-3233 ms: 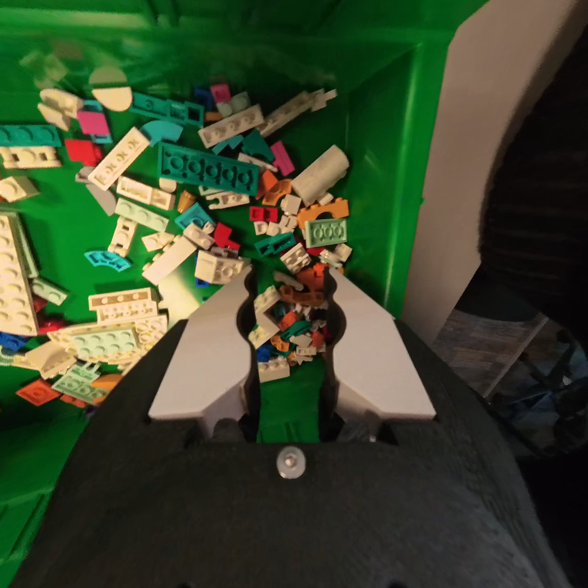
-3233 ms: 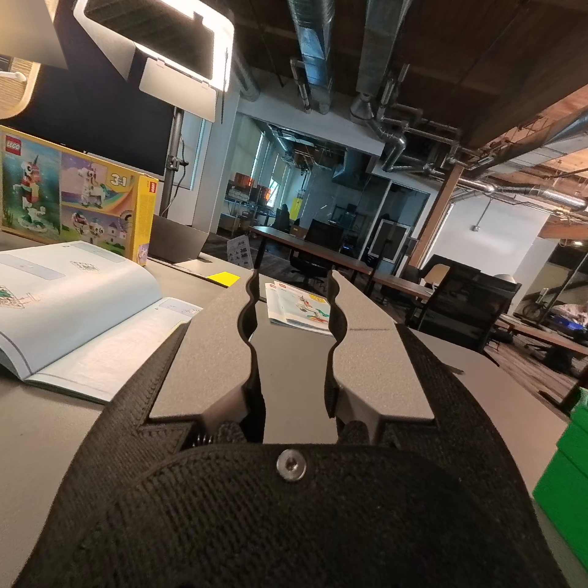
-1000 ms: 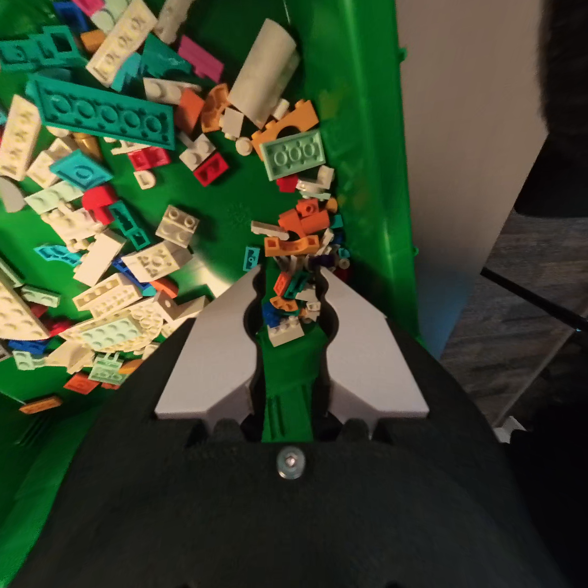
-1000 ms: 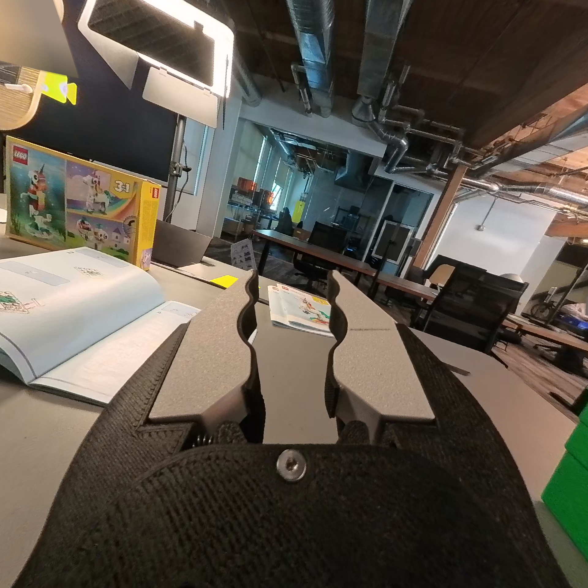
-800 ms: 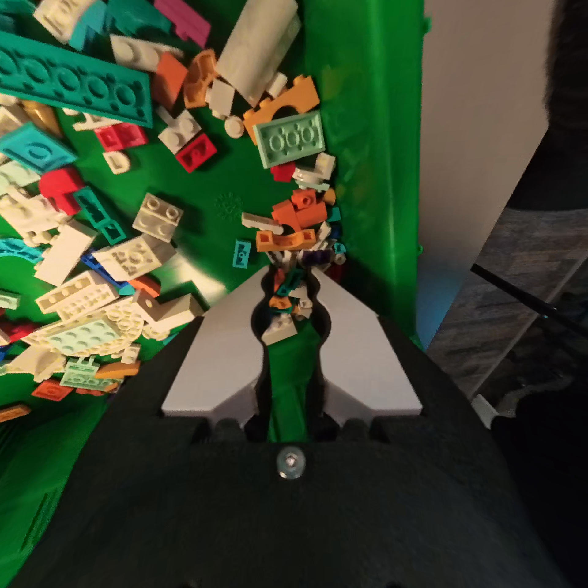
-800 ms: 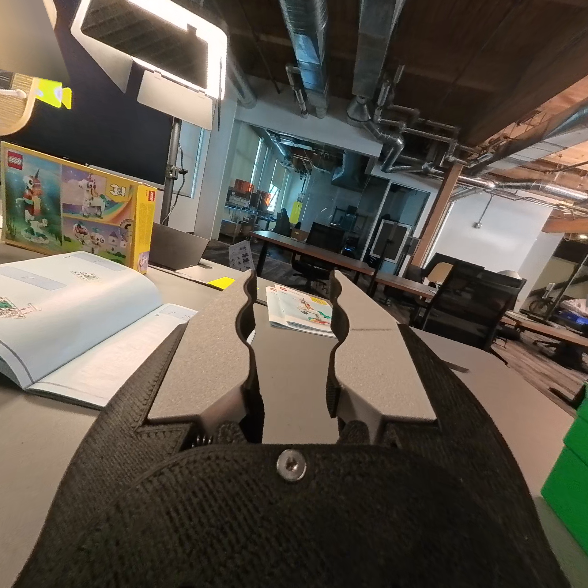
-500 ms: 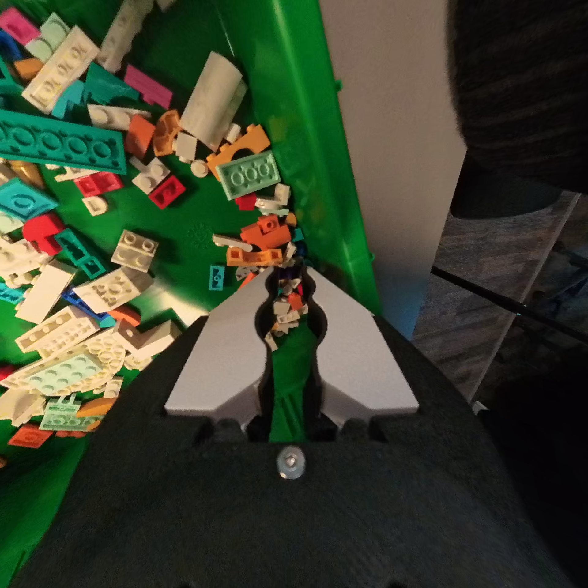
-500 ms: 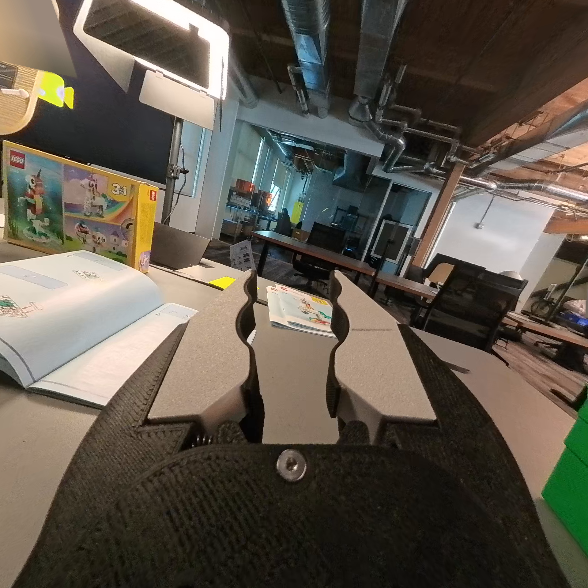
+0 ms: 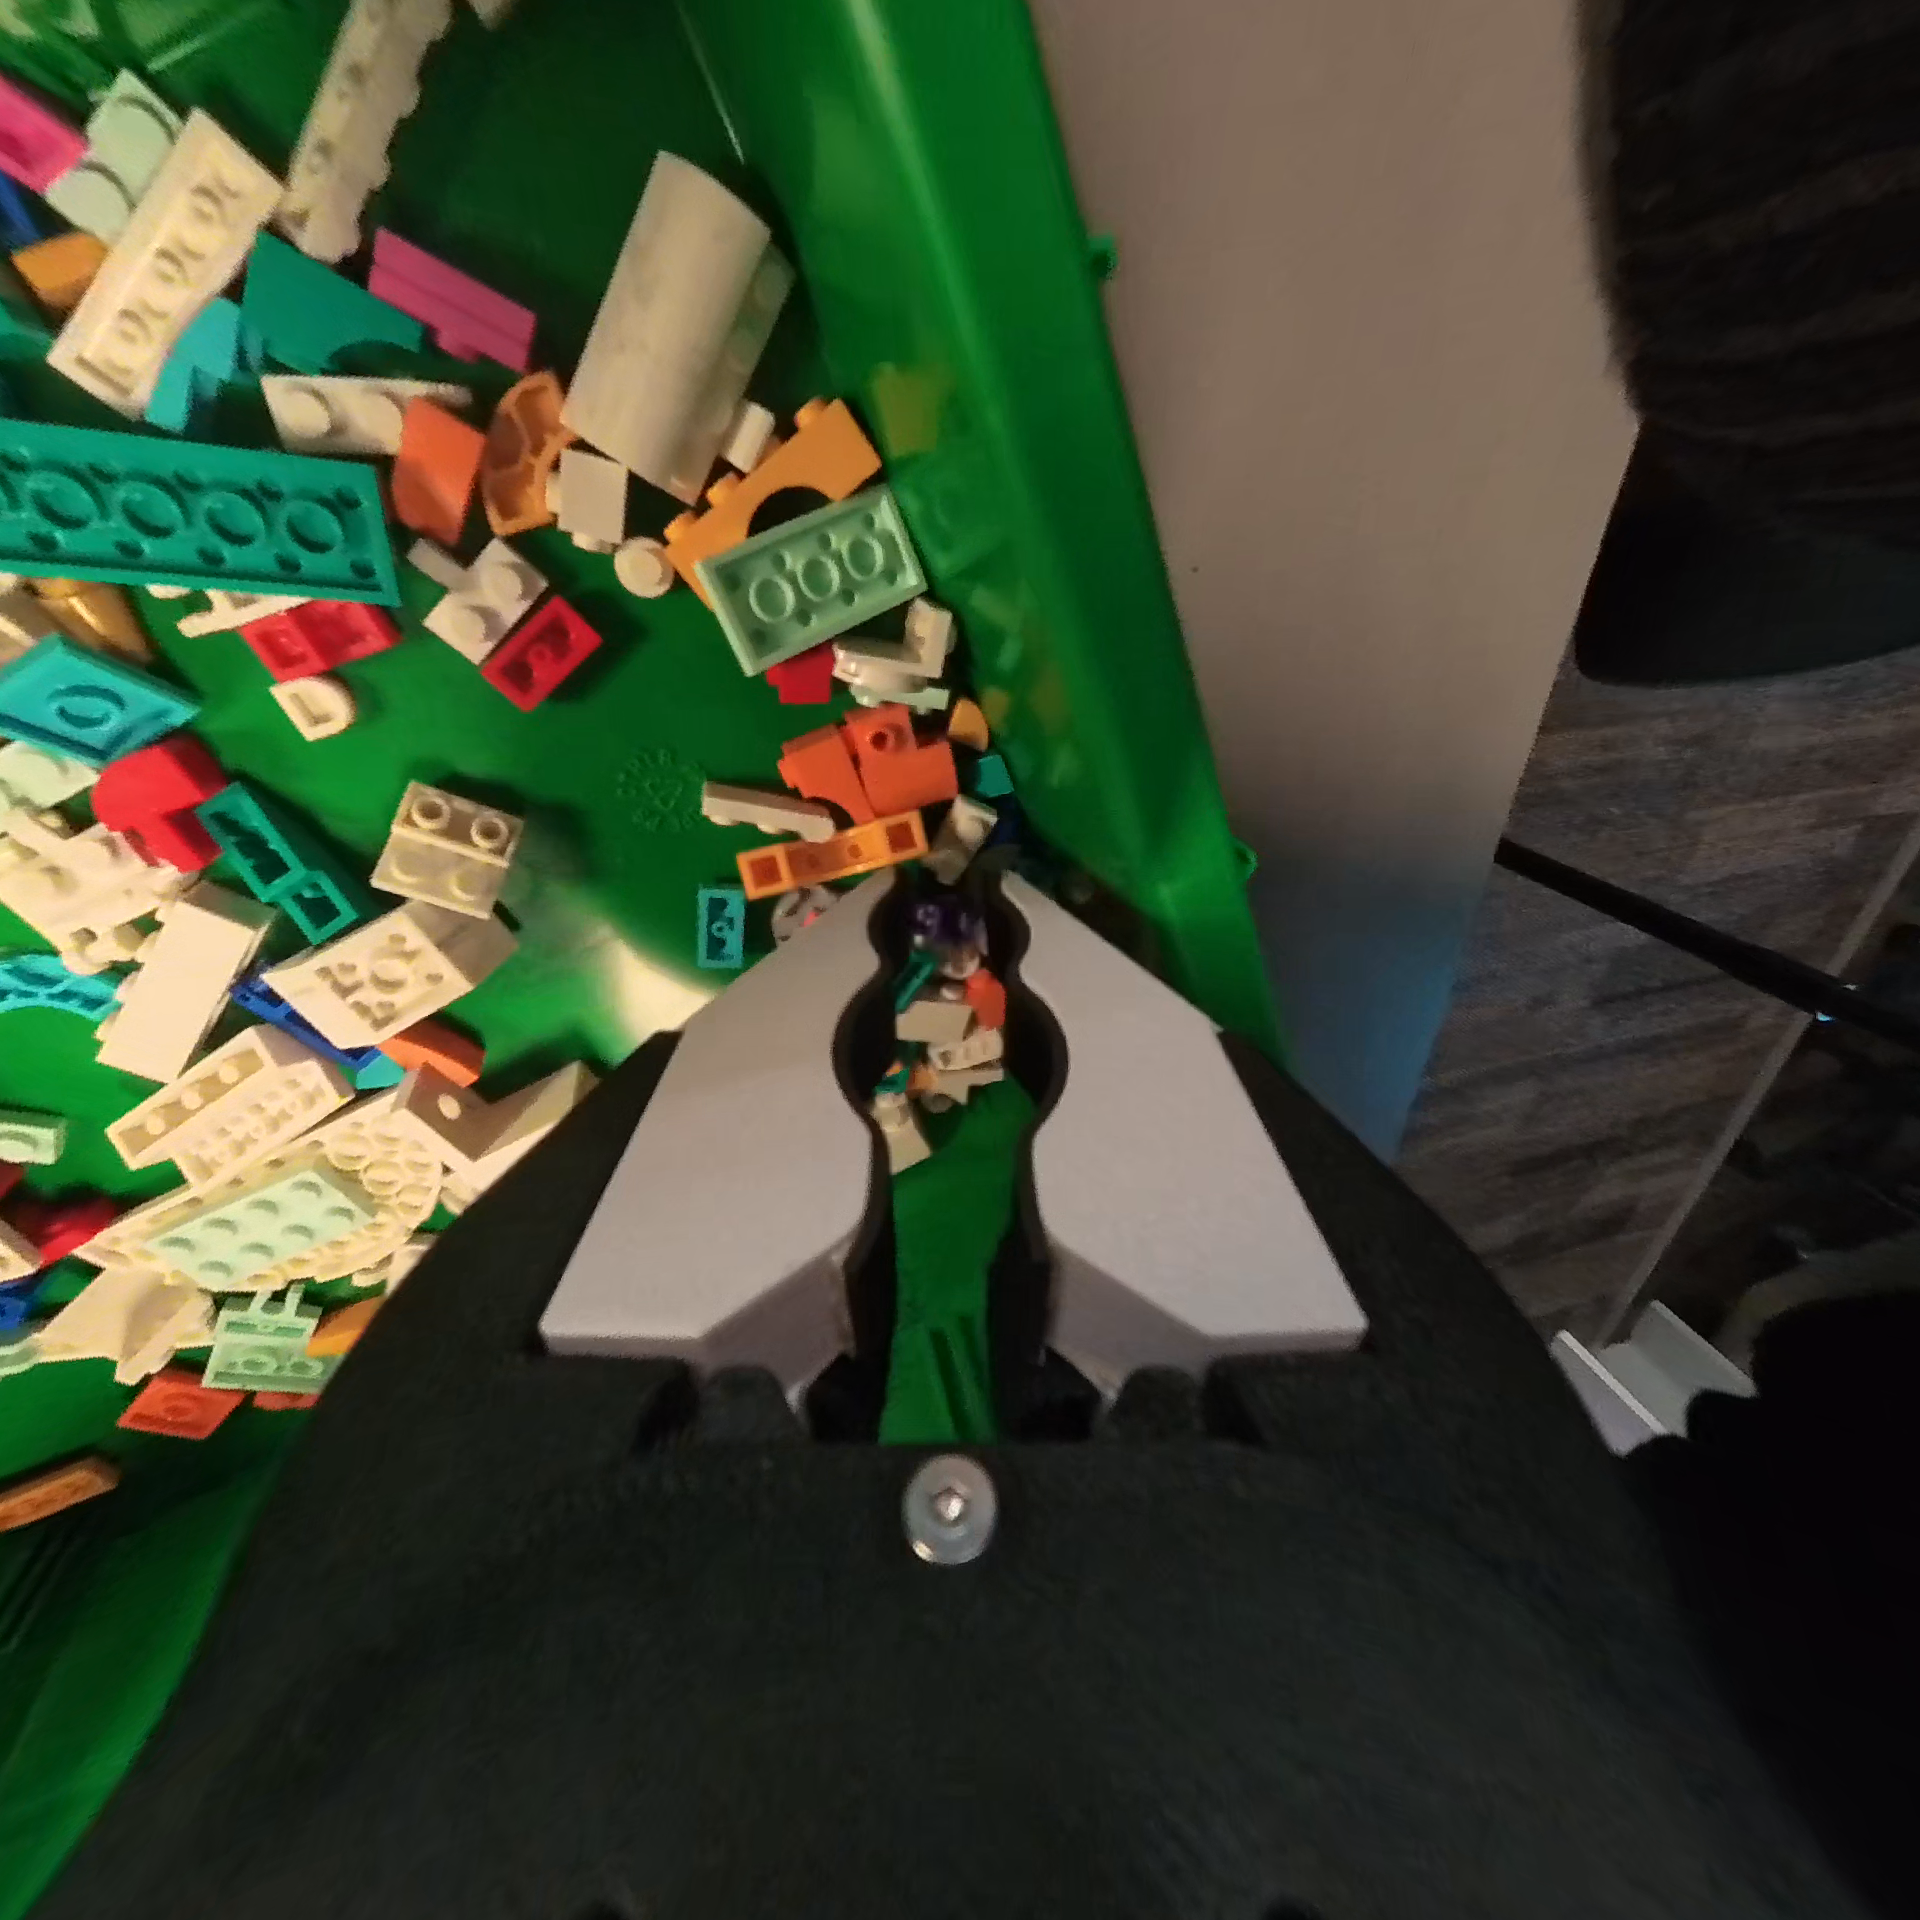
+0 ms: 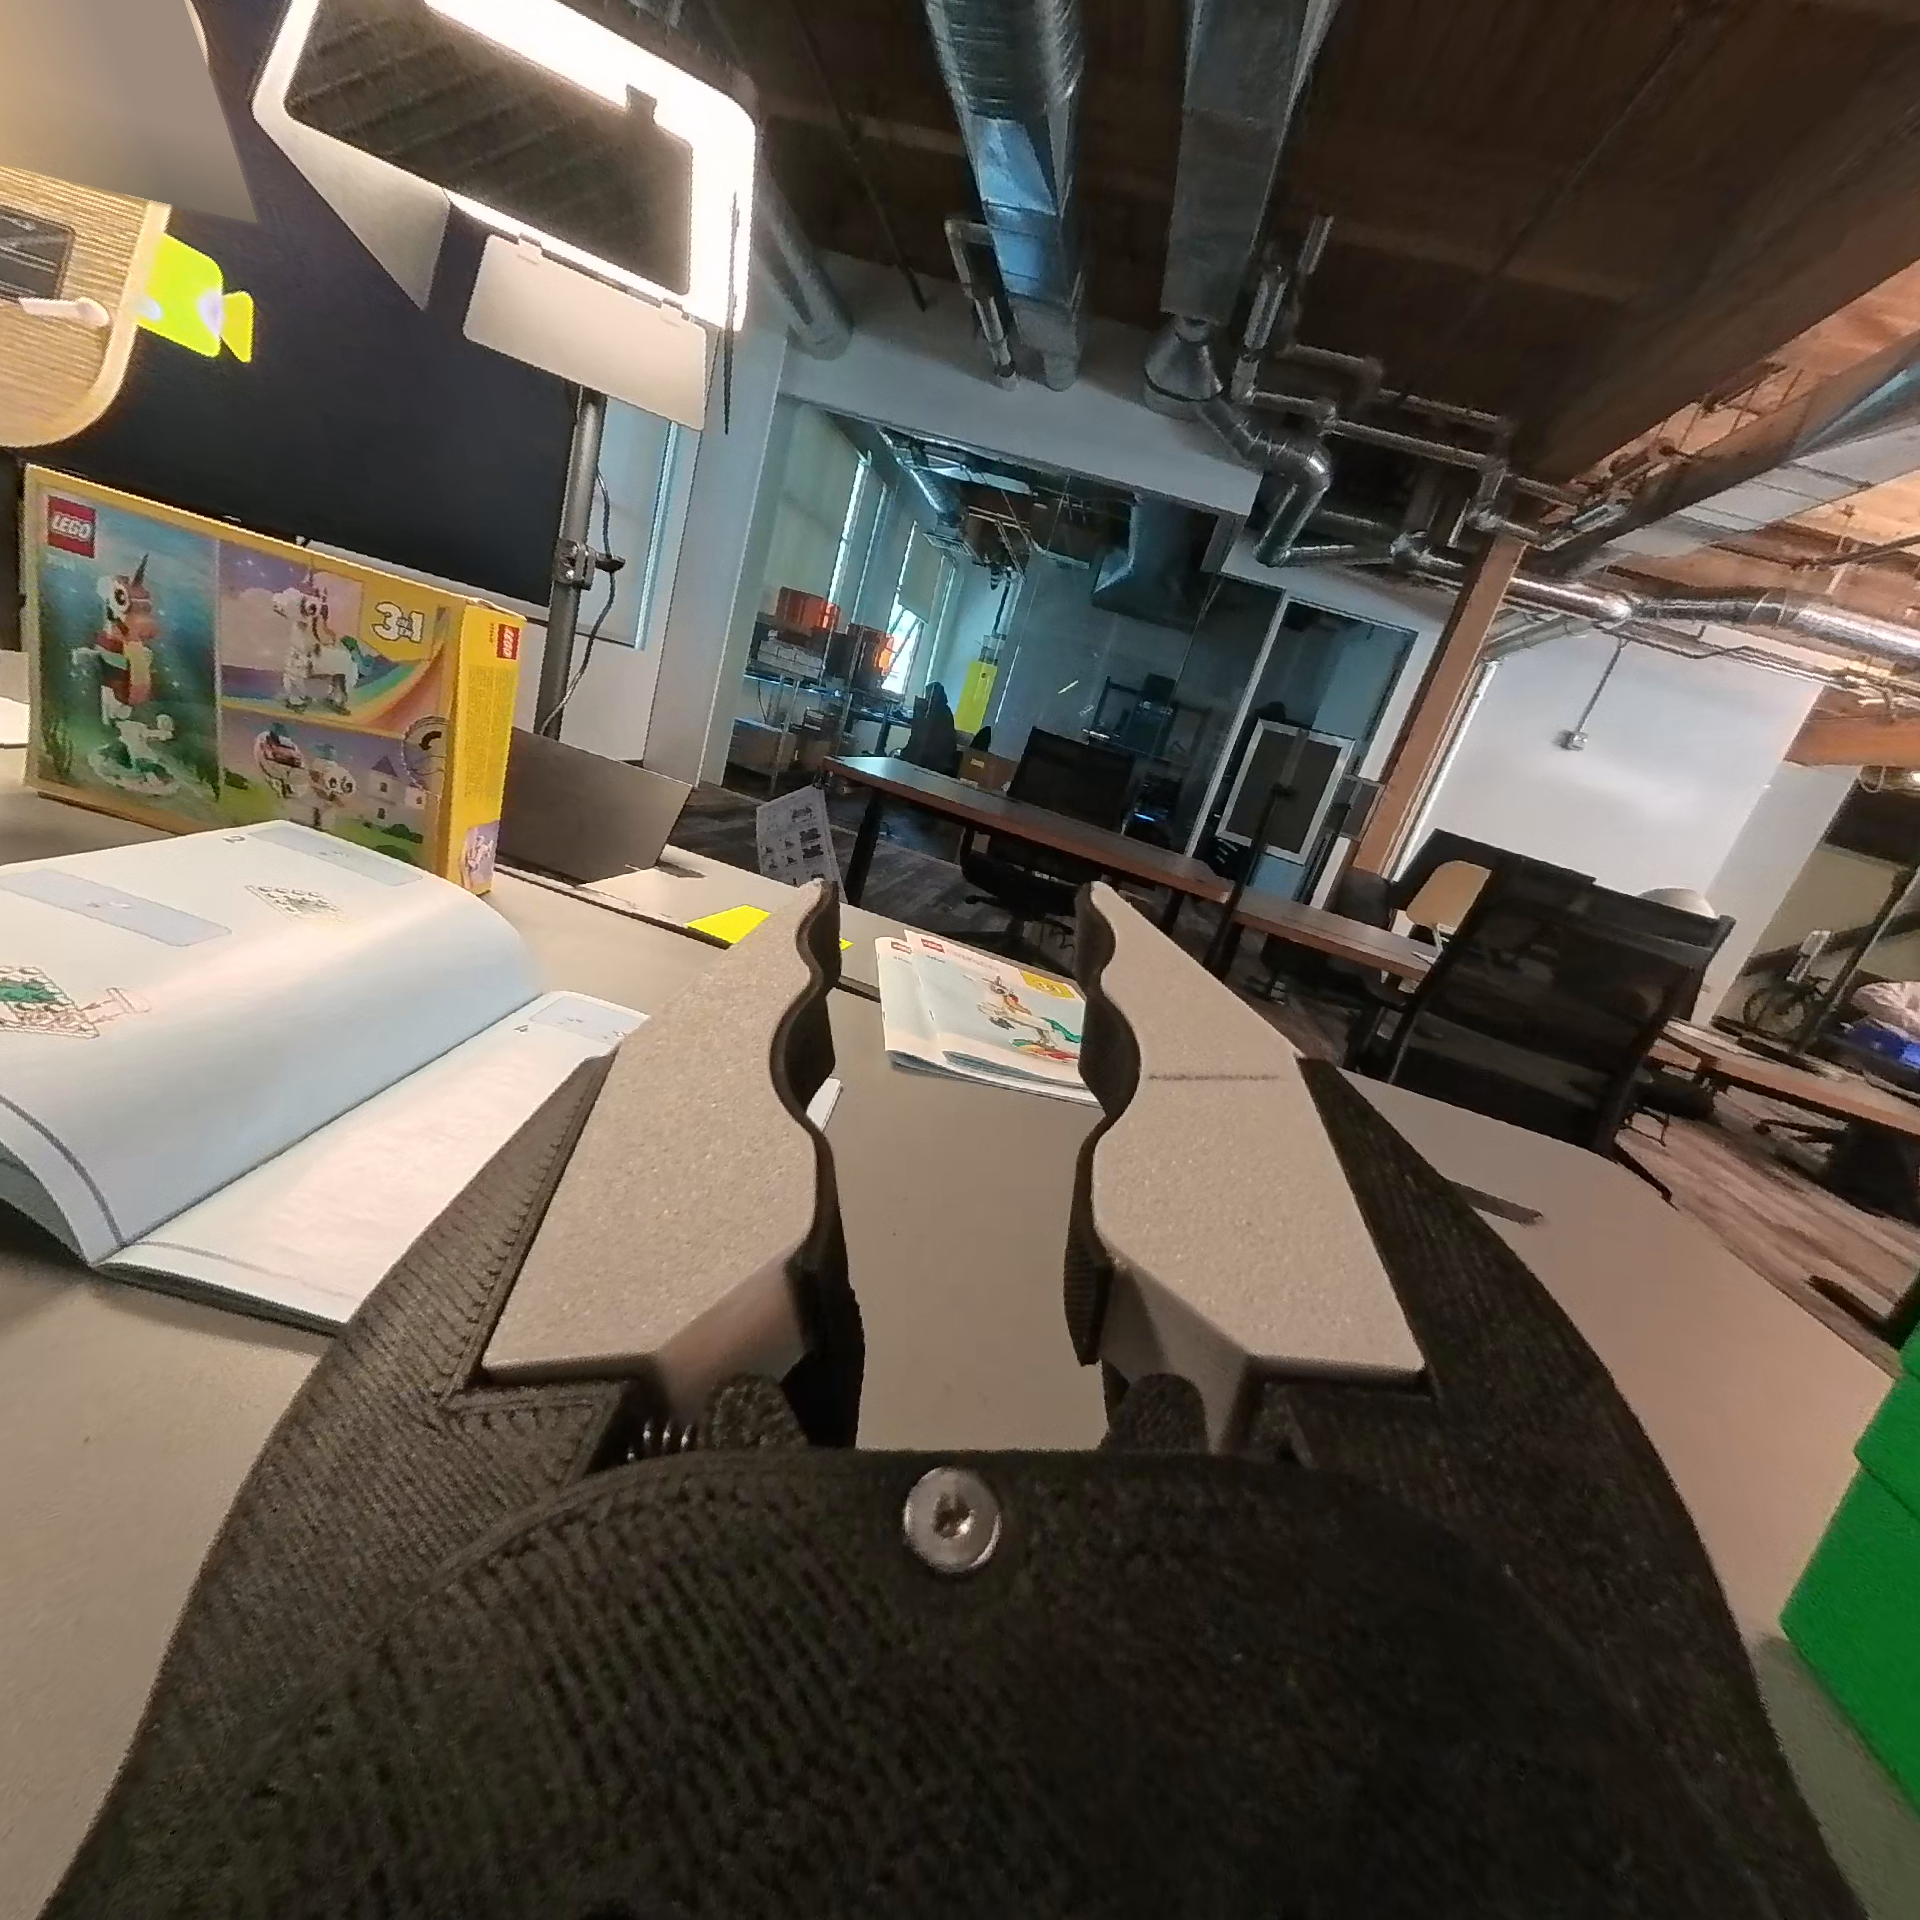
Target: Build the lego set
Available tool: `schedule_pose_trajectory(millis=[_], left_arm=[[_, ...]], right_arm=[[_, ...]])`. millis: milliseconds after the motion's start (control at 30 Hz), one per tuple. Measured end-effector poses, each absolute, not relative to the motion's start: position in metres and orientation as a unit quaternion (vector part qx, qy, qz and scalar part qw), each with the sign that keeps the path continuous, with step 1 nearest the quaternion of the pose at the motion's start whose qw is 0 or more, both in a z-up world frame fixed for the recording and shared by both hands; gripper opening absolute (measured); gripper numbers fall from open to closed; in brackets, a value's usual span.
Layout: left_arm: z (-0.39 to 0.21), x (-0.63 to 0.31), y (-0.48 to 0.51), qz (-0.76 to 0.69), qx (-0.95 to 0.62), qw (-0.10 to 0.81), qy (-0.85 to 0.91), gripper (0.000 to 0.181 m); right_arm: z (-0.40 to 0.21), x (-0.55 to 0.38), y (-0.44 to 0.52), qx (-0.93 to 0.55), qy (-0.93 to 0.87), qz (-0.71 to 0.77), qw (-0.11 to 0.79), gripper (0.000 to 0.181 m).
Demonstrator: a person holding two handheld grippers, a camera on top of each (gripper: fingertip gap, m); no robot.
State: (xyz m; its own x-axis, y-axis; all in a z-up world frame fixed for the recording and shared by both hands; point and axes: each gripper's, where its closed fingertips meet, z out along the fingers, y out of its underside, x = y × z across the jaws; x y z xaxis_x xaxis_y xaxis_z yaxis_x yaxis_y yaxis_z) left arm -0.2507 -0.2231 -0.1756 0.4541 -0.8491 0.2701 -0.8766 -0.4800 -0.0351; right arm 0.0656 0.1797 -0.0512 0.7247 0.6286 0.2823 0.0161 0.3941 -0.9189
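The left tool (image 9: pixel 948 883) points down into a green bin (image 9: pixel 997 436) full of loose bricks. Its two grey fingers (image 9: pixel 748 1122) are close together, with only a small gap at the tips. The tips sit in a little pile of tiny bricks (image 9: pixel 940 1023) next to the bin's right wall. I cannot tell if the tool has hold of any of them.

Just past the tips lie a flat orange brick (image 9: pixel 831 857) and a clump of orange bricks (image 9: pixel 868 764). Farther off are a pale green brick (image 9: pixel 812 587), a big white round brick (image 9: pixel 665 322) and a long teal plate (image 9: pixel 187 530). Many white, red and pink bricks lie over the left side of the bin floor. Right of the bin is a pale wall, then a dark floor.

The right tool (image 10: pixel 954 914) sits low over the grey tabletop (image 10: pixel 156 1507). Its fingers (image 10: pixel 696 1143) are wide apart and hold nothing. An open book (image 10: pixel 239 1039) lies on the tabletop to its left. Behind the book stands a yellow box (image 10: pixel 260 665) with pictures on it. A thin booklet (image 10: pixel 977 1013) lies on the tabletop past the tips. A bit of the green bin (image 10: pixel 1860 1621) shows at the right edge. A big room with desks and chairs is far behind.
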Motion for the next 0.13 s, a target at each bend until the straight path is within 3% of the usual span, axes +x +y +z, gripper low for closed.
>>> schedule_pose_trajectory(millis=[33, 133], left_arm=[[-0.1763, -0.2506, -0.2251, 0.128, 0.851, 0.061, -0.507, 0.012], [-0.1789, -0.2521, -0.2276, 0.117, 0.848, 0.074, -0.512, 0.011]], right_arm=[[-0.0511, 0.0656, 0.1796, -0.513, -0.314, 0.199, 0.774, 0.044], [-0.0507, 0.066, 0.1794, -0.513, -0.312, 0.202, 0.774, 0.043]])
